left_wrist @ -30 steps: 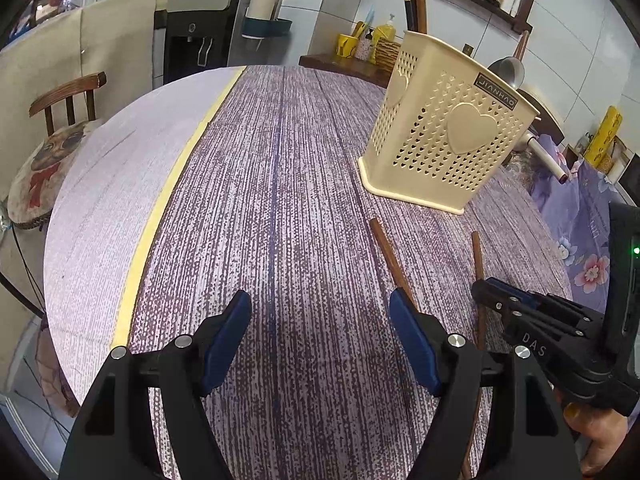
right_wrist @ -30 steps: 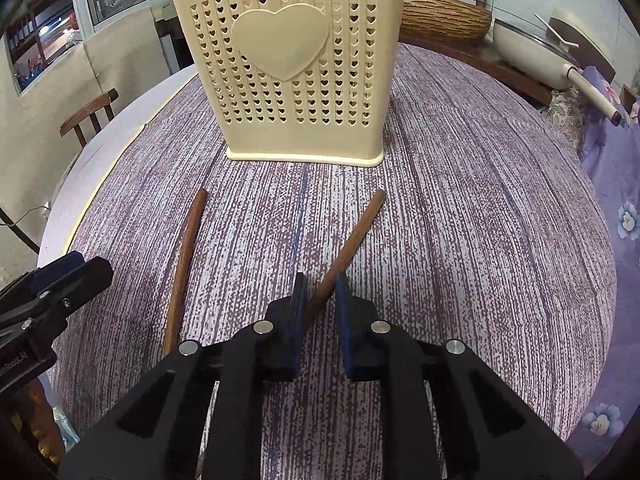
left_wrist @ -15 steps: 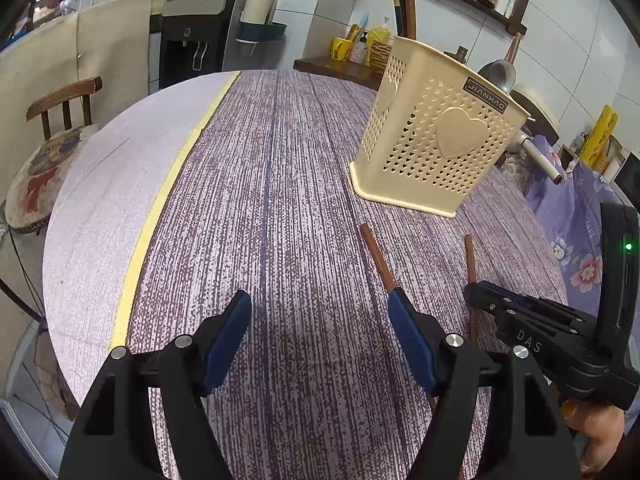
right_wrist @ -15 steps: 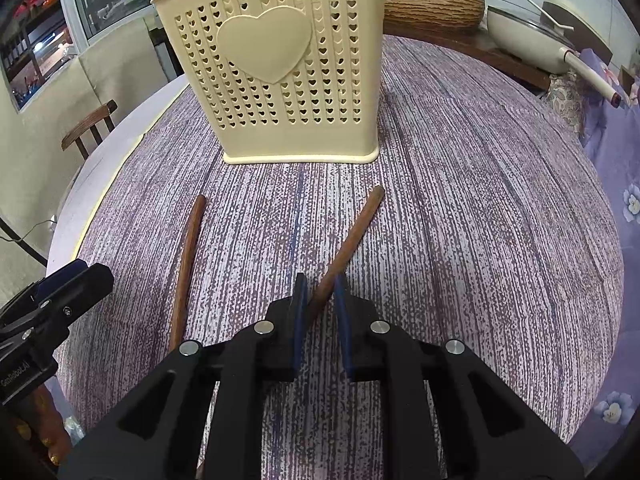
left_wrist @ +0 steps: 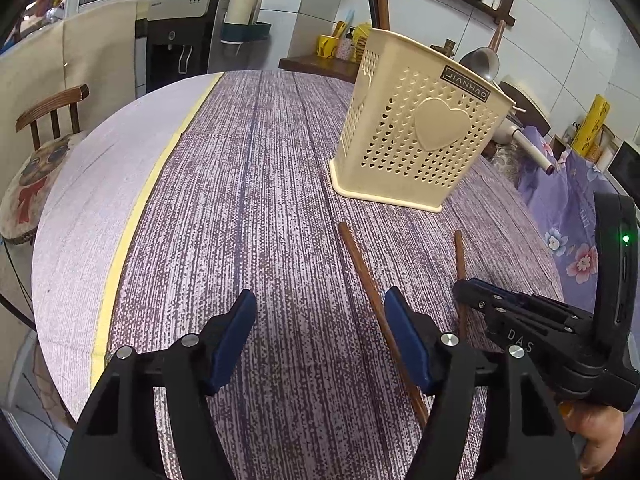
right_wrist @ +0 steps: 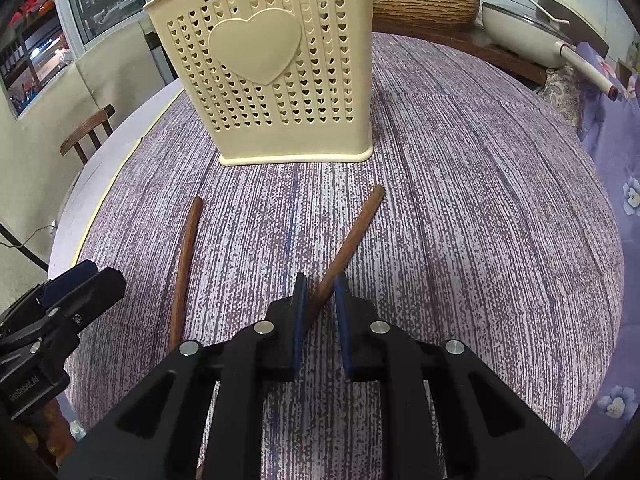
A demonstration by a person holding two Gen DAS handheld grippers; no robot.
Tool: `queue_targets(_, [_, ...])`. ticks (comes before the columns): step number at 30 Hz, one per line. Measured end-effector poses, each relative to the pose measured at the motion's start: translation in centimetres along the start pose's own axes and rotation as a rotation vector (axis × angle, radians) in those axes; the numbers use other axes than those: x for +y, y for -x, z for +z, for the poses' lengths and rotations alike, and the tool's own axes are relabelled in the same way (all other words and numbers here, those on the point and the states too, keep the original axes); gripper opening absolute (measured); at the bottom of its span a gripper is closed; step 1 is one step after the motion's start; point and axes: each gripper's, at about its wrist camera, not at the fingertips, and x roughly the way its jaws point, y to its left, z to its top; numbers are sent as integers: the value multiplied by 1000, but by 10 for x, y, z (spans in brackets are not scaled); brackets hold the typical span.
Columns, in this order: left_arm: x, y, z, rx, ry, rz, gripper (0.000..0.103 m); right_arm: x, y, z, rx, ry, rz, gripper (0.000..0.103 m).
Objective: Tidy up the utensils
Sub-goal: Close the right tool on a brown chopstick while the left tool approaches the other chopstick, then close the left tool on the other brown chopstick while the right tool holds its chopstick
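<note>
Two brown sticks on a round table point(left_wrist: 248, 184) with a purple striped cloth. Right gripper point(right_wrist: 320, 292) nearly shut, blue pads pinched on the right stick point(right_wrist: 352, 236), near its low end. Other end of that stick aimed up toward the basket point(right_wrist: 272, 80), not touching it. Left gripper point(left_wrist: 320, 320) partly open and closing, with only bare cloth between the blue pads. Left stick point(left_wrist: 372, 300) flat on the cloth, just beside the right-hand pad of the left gripper and running under it, not between the pads. In the right wrist view, same left stick point(right_wrist: 185, 264) long and thin, lying to the left of the held one, apart from it. Cream basket with little heart holes and one big heart on the side, upright on the cloth, past the tips of both sticks. Something long and brown poking up from behind the basket, too hidden to tell if in it. Left gripper also seen low at the left edge of the right wrist view, near the low end of the left stick. A hand point(left_wrist: 596, 436) under the right gripper at the corner of the left wrist view. Yellow stripe point(left_wrist: 156, 184) down the cloth on the left. Wooden chair point(left_wrist: 44, 120) past the table edge. White pan point(right_wrist: 520, 28) behind the table on the right.
</note>
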Motion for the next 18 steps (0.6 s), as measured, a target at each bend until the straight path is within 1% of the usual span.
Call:
queue_targets(2, [-3,-2,1,6,-5,-3,60,-3,0,1,4,-18,14,15])
queue_targets(4, [-5,-4,3,11,-7,-12,58,-8,1,2,8,-47,29,15])
queue_targets(9, [-14,-13,9,26,-20,-31,54,-11,1,1,5,-57,21,15])
queue_targets(14, [-23,-27,12,61,-49,-30,41,-13,2,-1,1,-73,22,15])
queue_targets(18, [-25,-36,10,95,-58,-31,34,-17,3,-1,-2,-80,26,15])
